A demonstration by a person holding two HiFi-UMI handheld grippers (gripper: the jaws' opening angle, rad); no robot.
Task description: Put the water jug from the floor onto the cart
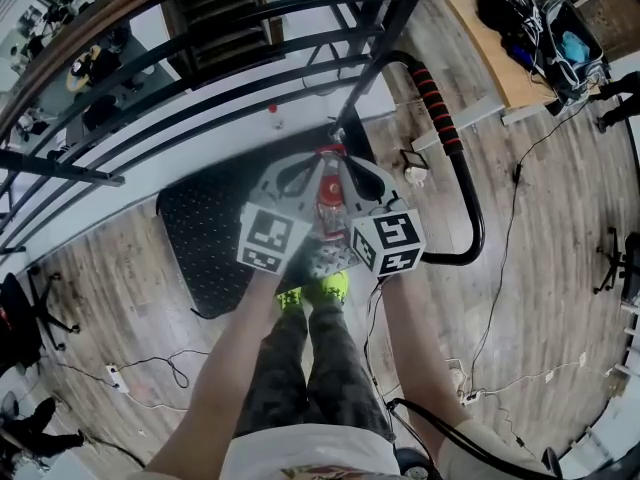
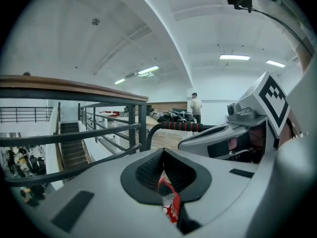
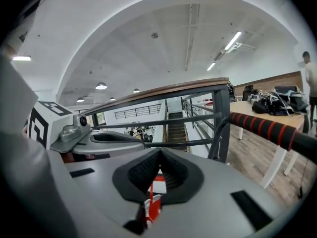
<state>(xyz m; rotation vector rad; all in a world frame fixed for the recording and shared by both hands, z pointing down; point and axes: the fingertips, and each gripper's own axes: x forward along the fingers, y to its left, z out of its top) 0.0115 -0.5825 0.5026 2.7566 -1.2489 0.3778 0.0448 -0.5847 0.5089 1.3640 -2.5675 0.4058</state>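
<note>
In the head view the water jug (image 1: 328, 200), clear with a red top, hangs between my two grippers above the near edge of the black cart platform (image 1: 205, 233). My left gripper (image 1: 300, 175) is shut, and the jug's red handle piece (image 2: 169, 198) shows pinched between its dark pads (image 2: 148, 170). My right gripper (image 1: 358, 176) is also shut on the same red piece (image 3: 153, 202), from the other side. Both grippers point slightly below level, side by side. The jug's body is mostly hidden under the marker cubes.
The cart's black handle with a red-striped grip (image 1: 440, 103) curves round on the right. A dark railing (image 1: 200, 78) and a stairwell (image 1: 215, 18) lie beyond the cart. Cables (image 1: 500, 268) trail over the wooden floor. A person (image 2: 196, 105) stands by a far table with bags.
</note>
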